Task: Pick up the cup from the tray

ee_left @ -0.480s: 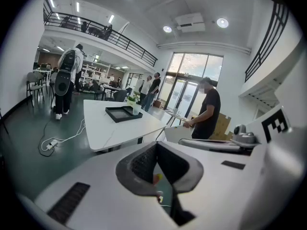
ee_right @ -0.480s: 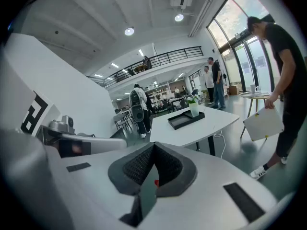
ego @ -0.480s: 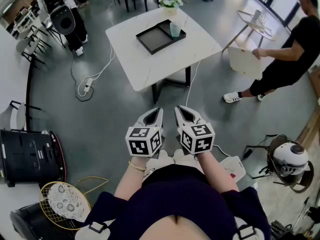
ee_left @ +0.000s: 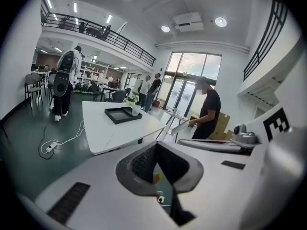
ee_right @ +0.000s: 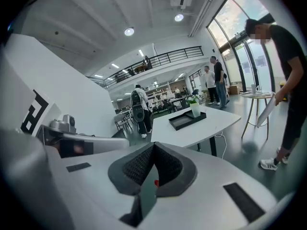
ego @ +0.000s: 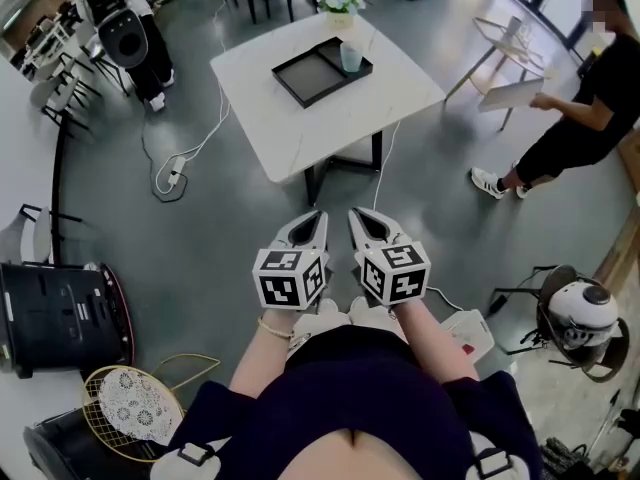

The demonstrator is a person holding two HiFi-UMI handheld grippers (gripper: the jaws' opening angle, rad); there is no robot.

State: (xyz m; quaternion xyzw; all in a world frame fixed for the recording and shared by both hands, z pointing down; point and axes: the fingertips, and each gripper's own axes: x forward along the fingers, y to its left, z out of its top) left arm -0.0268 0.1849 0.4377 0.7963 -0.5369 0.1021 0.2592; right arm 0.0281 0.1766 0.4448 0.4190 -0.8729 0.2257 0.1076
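Observation:
A pale translucent cup [ego: 351, 58] stands in the far right corner of a black tray [ego: 310, 78] on a white table [ego: 300, 133], well ahead of me. Both grippers are held close to my body, side by side over the floor and far short of the table. My left gripper [ego: 319, 217] and right gripper [ego: 354, 216] are both shut with nothing between the jaws. The left gripper view shows the tray [ee_left: 121, 115] and cup [ee_left: 136, 110] small in the distance. In the right gripper view the cup [ee_right: 195, 110] stands on the tray [ee_right: 184, 120].
A person [ego: 585, 108] at the right carries a white board beside a small round side table [ego: 512, 40]. A potted plant [ego: 341, 5] sits behind the tray. Cables [ego: 185, 163] lie on the floor left of the table. A black case [ego: 60, 313] and a racket [ego: 135, 403] are at my left.
The person at the right has stepped further right and lifted the white board. Both grippers have hardly moved.

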